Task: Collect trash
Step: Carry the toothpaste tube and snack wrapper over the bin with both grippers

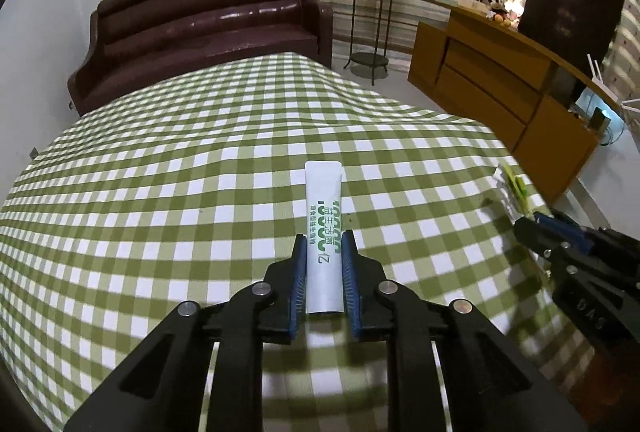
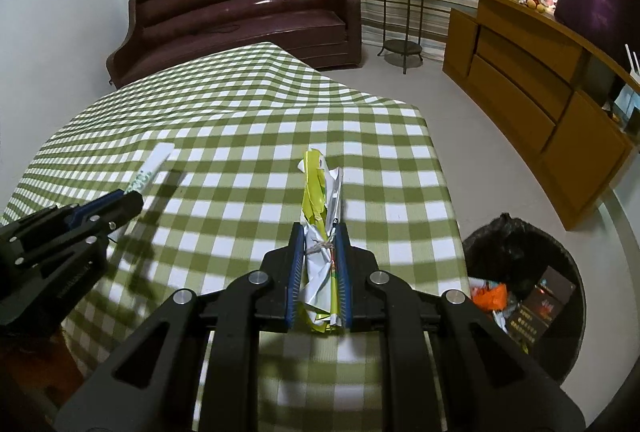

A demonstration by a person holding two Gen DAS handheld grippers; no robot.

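Observation:
My left gripper (image 1: 324, 240) is shut on a white tube with green print (image 1: 323, 207), which sticks out forward above the green checked tablecloth (image 1: 160, 191). My right gripper (image 2: 319, 230) is shut on a crumpled yellow and white wrapper (image 2: 318, 191) that pokes out past the fingertips. In the right wrist view the left gripper (image 2: 120, 201) shows at the left with the tube (image 2: 154, 163) in it. In the left wrist view the right gripper (image 1: 528, 224) shows at the right edge with the wrapper (image 1: 514, 191).
A bin lined with a black bag (image 2: 528, 272) stands on the floor off the table's right edge and holds packaging. A dark brown sofa (image 1: 208, 23) is beyond the table. A wooden cabinet (image 1: 500, 91) and a plant stand (image 1: 372, 11) stand at the right.

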